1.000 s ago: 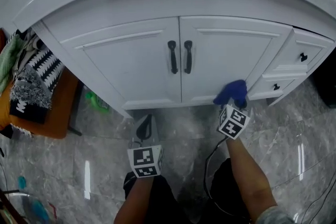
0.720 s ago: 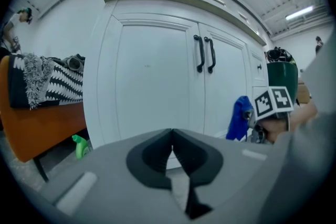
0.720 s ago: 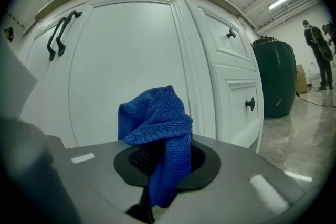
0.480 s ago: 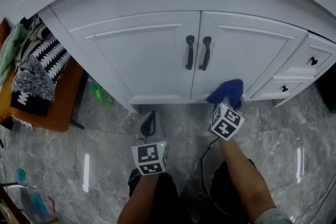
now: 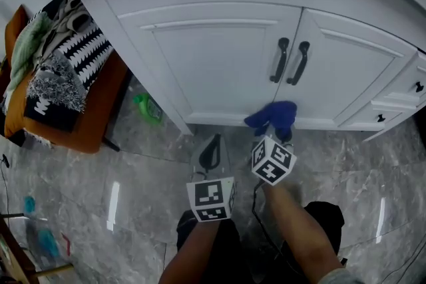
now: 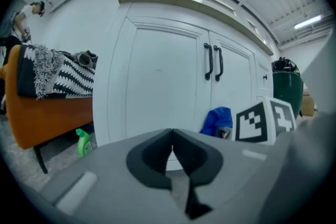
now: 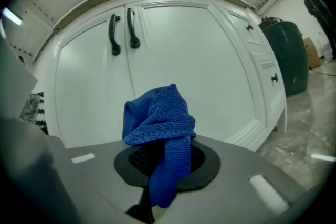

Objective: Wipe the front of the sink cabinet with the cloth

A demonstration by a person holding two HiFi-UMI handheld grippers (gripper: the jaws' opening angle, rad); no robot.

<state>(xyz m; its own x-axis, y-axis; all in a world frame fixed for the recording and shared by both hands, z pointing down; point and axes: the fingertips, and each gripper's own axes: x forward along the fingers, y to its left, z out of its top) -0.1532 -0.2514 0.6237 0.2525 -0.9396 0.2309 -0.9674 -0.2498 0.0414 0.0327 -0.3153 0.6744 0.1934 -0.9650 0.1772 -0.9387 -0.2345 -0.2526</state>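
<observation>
The white sink cabinet [image 5: 219, 63] has two doors with black handles [image 5: 291, 62]. My right gripper [image 5: 276, 133] is shut on a bunched blue cloth [image 5: 271, 118], which it holds at the cabinet's bottom rail, just below and left of the handles. In the right gripper view the cloth [image 7: 157, 123] hangs over that gripper [image 7: 165, 160], with the door [image 7: 184, 50] close behind. My left gripper [image 5: 210, 153] hovers low over the floor, a little short of the cabinet, shut with nothing in it. The left gripper view shows this gripper [image 6: 170, 136] and the cloth [image 6: 216, 120] at right.
An orange chair [image 5: 80, 130] draped with patterned fabrics stands left of the cabinet. A green spray bottle [image 5: 148, 108] lies on the marble floor beside it. Small drawers [image 5: 399, 103] sit at the cabinet's right end. A dark green bin [image 7: 286, 55] stands farther right.
My right gripper has carried the cloth leftward along the cabinet's bottom rail, from under the right door to below the handles. The left gripper stayed low and shut.
</observation>
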